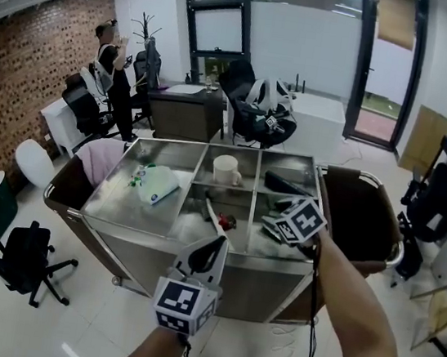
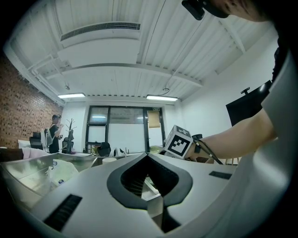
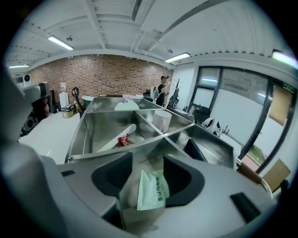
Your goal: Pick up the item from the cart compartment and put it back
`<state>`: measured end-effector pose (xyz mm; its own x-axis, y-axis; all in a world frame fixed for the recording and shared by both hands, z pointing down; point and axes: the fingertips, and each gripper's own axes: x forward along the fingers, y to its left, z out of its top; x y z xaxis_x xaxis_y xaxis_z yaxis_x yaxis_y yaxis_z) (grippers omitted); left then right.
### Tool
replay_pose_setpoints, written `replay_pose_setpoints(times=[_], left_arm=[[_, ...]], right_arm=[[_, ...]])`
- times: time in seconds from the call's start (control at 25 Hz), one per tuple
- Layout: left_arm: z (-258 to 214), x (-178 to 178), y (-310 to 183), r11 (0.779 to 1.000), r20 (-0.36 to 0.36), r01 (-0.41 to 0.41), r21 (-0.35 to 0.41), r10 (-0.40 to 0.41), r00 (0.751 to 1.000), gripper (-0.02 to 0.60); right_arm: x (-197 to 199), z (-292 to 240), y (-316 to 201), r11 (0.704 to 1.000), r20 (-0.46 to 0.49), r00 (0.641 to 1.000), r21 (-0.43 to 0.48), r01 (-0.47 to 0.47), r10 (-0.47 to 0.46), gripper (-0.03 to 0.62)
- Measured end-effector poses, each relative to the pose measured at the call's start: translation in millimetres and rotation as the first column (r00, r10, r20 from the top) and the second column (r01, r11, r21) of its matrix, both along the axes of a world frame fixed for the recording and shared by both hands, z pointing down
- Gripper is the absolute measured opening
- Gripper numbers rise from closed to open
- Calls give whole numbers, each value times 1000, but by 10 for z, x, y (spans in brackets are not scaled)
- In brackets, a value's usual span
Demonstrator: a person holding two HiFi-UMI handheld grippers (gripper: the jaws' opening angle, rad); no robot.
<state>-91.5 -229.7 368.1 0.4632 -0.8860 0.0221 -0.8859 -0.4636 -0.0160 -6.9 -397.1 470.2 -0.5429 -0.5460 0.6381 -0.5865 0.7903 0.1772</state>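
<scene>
Right claw [image 1: 278,221] is hanging wide open over the cart [image 1: 257,290], nose tilting down into the front-right compartment and gripping nothing. Left claw [image 2: 148,155] is sitting clenched and empty, level, just off the cart's front wall, so it's not helping here. The pale green packet [image 3: 151,190] is lying in that front-right compartment, loose between the spread jaws, with neither pad pressing on it.

Biggest worry, I'd say: you're working right next to the steel divider [image 3: 116,148] on the cart's middle side, and a jaw could end up clanking into it instead of closing. Smaller one: the packet is looking thin and slick. If you're only pinching a corner it could be sliding straight out, or the jaws could just be scraping over it.
</scene>
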Motion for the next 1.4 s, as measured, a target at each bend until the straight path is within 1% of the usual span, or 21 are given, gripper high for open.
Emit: replay_pose_setpoints(times=[0.24,0.28,0.36,0.4,0.44,0.56,0.68,0.76,0.92,1.0,1.24,1.32,1.4], left_arm=[[10,17,0,1000,-1,-7,-1,7,1000,0],[4,22,0,1000,-1,-8,-1,8,1000,0],[-1,32,-6,1000,-1,-12,-1,12,1000,0],[1,35,-10,1000,-2,-13,-1,13,1000,0],[3,35,-14,1000,-2,-12,-2,12,1000,0],[4,39,-16,1000,0,-11,-3,11,1000,0],[-14,44,-8,1000,5,-11,-1,11,1000,0],[-15,49,-9,1000,5,-14,6,14,1000,0],[-25,56,-15,1000,6,-12,6,12,1000,0],[-31,62,-22,1000,3,-12,2,12,1000,0],[-29,114,-22,1000,10,-23,0,23,1000,0],[-33,121,-13,1000,11,-25,-1,25,1000,0],[-34,121,-3,1000,11,-27,-2,27,1000,0]], right_arm=[[10,-23,2,1000,27,1000,-4,-12,12,232],[18,-37,-2,1000,33,999,0,-15,15,209],[39,-64,-12,1000,47,999,1,-25,25,194],[53,-74,-18,999,58,998,-2,-36,36,130],[71,-86,-30,999,72,996,-5,-53,53,20],[124,-126,-61,995,121,988,-15,-96,97,18],[159,-167,-54,994,152,982,-18,-108,109,17],[184,-245,-33,993,200,972,-11,-119,119,17],[245,-511,108,990,345,929,-5,-139,132,18],[260,-650,215,990,400,908,3,-139,126,18],[354,-887,484,988,483,868,40,-152,114,17],[413,-975,585,985,519,847,46,-164,117,17],[498,-1084,735,983,569,815,54,-174,113,17]])
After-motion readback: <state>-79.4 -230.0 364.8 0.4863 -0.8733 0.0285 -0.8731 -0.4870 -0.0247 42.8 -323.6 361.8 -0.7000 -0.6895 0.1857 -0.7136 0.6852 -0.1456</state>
